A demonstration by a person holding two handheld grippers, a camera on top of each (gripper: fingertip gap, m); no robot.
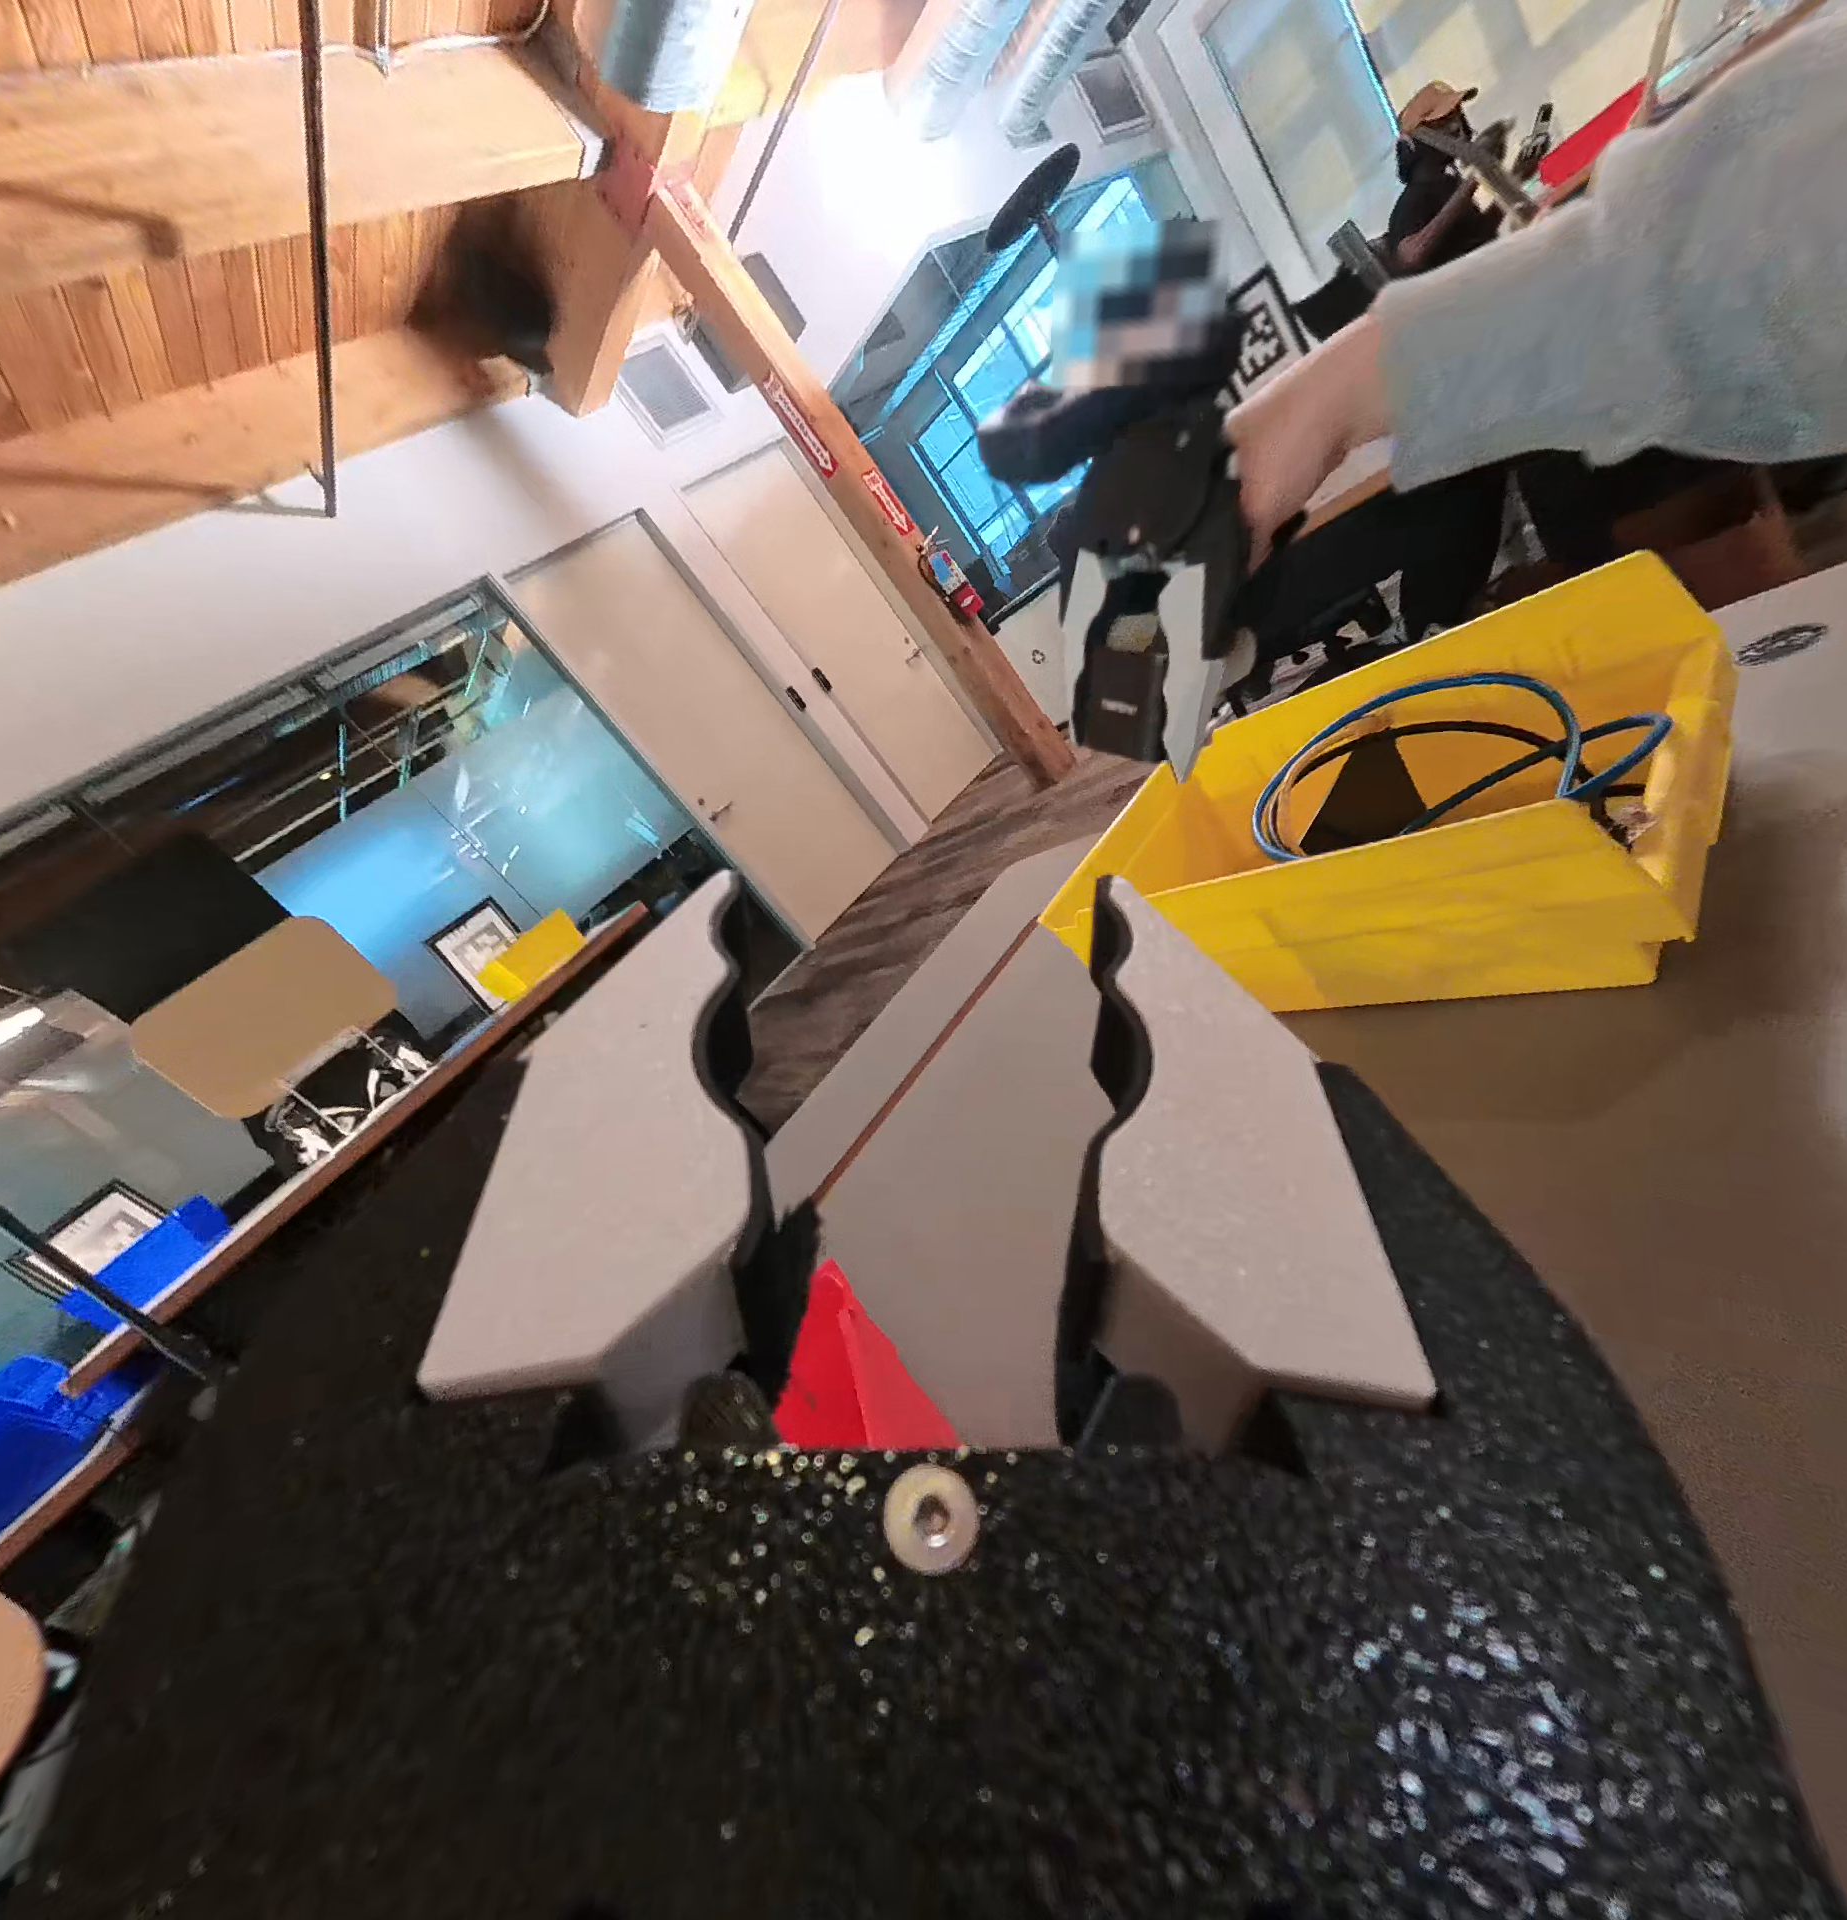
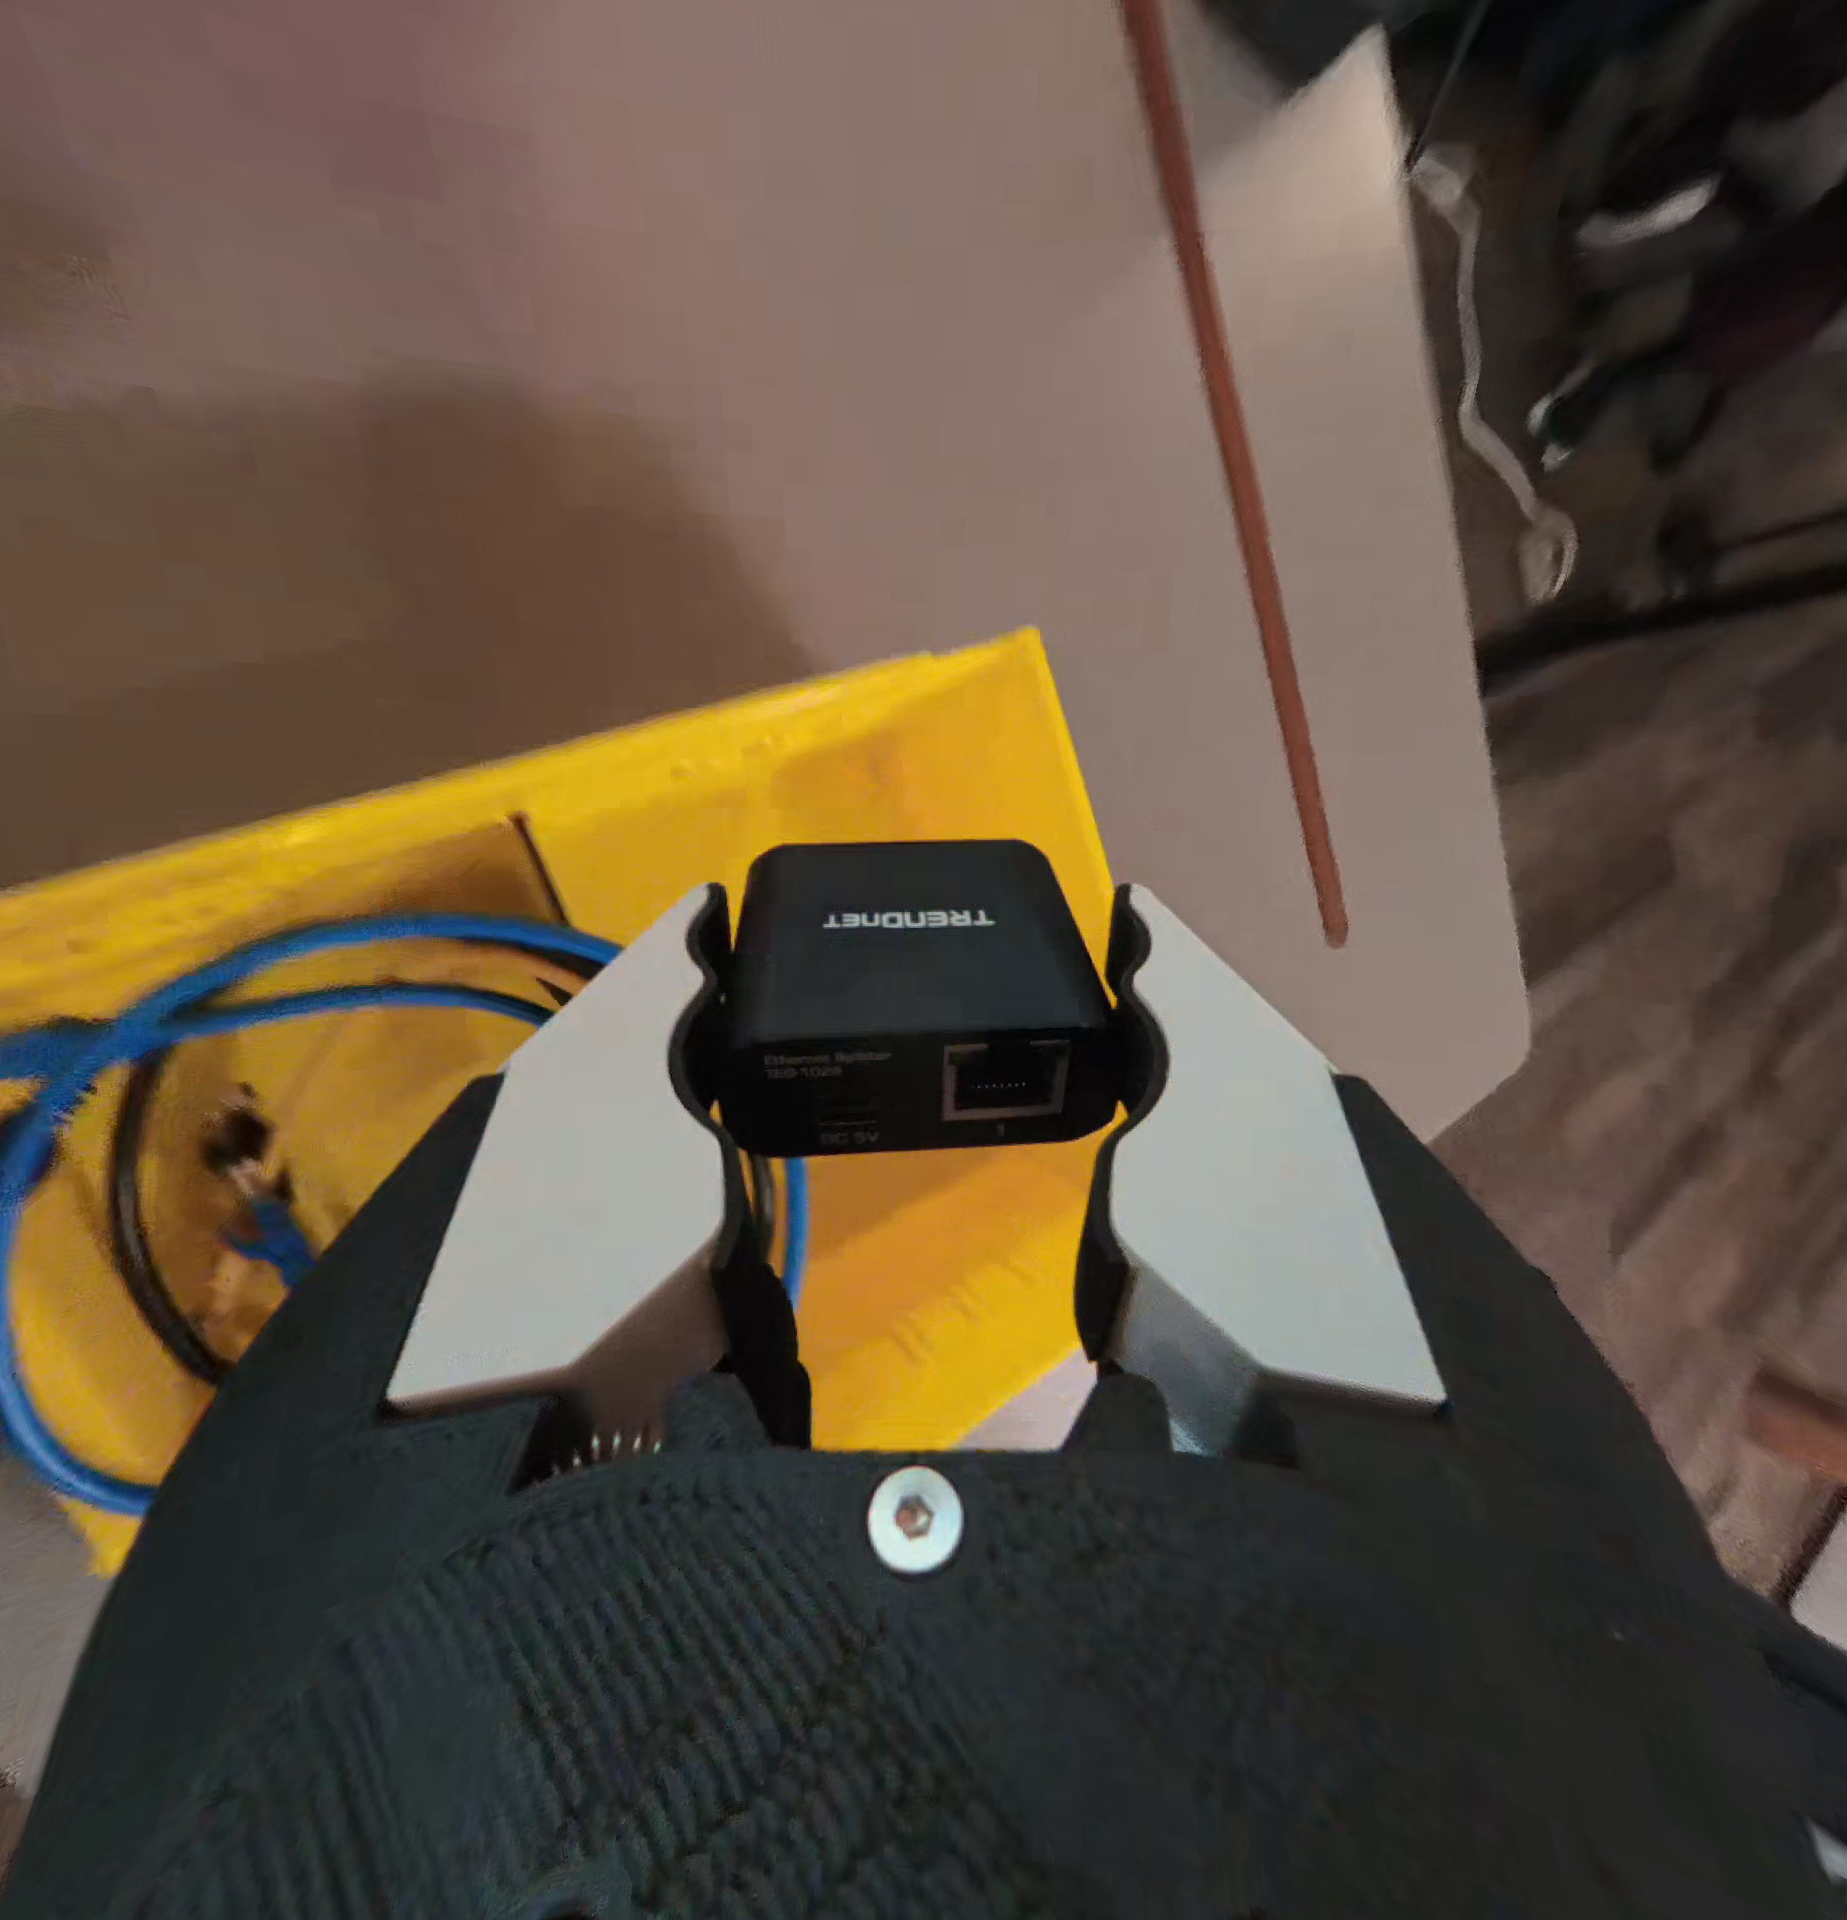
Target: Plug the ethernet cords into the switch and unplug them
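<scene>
Right gripper (image 2: 914, 1013) clamped on small black switch (image 2: 898, 977), held above yellow bin (image 2: 690, 769) near table (image 2: 483, 312) edge. Open port faced back toward wrist camera. Left gripper (image 1: 919, 997) jaws wide, empty, off to side of bin. Blue cord (image 2: 171, 987) and black cord (image 2: 140, 1247) lay coiled inside bin, below and left of switch. Judged left gripper free for cord pickup.

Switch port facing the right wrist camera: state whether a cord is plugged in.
Unplugged. The switch, held in the right hand-held gripper, shows an empty port.
</scene>
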